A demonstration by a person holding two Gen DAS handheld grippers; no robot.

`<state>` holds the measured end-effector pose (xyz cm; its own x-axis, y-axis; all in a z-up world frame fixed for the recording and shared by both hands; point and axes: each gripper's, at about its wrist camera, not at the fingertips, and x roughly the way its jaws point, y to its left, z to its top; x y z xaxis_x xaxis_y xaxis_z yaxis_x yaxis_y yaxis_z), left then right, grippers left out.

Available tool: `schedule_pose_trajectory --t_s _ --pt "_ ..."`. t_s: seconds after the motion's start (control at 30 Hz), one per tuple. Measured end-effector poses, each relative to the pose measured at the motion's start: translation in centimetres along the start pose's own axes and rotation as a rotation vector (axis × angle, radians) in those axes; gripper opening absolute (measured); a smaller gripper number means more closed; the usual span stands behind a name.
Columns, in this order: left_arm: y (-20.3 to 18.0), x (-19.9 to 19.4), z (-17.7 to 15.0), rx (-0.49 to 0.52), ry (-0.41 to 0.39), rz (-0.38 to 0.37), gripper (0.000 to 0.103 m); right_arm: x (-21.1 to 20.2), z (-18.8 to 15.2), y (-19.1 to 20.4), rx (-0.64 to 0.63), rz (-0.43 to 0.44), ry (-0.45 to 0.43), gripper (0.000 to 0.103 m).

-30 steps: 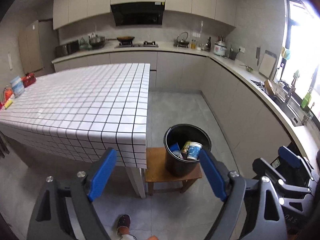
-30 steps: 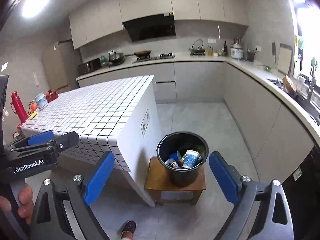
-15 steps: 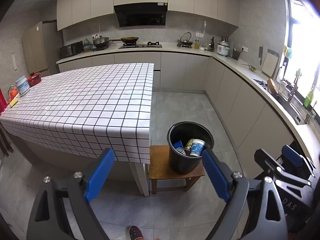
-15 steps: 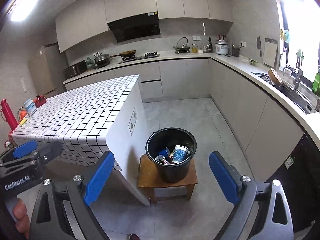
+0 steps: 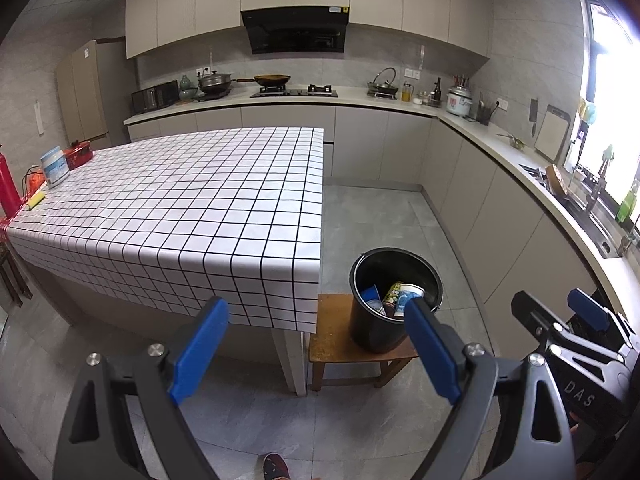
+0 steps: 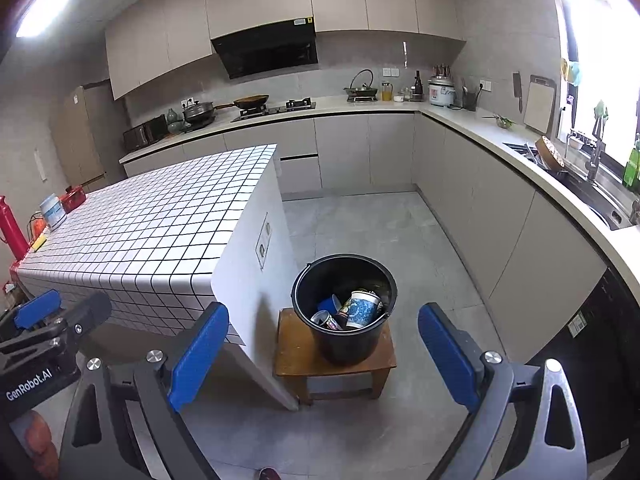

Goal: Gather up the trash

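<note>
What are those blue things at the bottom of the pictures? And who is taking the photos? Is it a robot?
No robot here. A person holds a grabbing tool in each hand, and each tool carries a small camera looking forward along its two blue fingers. One picture comes from the left gripper, the other from the right gripper. Both are open and hold nothing. The black bucket on the wooden stool already has cups and cans in it. The checked table has only a few things at its far end, such as a white tub and a red box.
</note>
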<state>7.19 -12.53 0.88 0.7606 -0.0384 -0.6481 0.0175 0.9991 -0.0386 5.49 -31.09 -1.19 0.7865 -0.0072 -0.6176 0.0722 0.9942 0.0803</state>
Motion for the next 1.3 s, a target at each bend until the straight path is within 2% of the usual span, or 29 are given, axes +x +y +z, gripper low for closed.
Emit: schedule_pose_trajectory --t_s 1.3 --pt "2.2 0.6 0.7 -0.009 0.015 0.009 0.091 1.7 0.7 2.0 0.001 0.026 0.008 0.097"
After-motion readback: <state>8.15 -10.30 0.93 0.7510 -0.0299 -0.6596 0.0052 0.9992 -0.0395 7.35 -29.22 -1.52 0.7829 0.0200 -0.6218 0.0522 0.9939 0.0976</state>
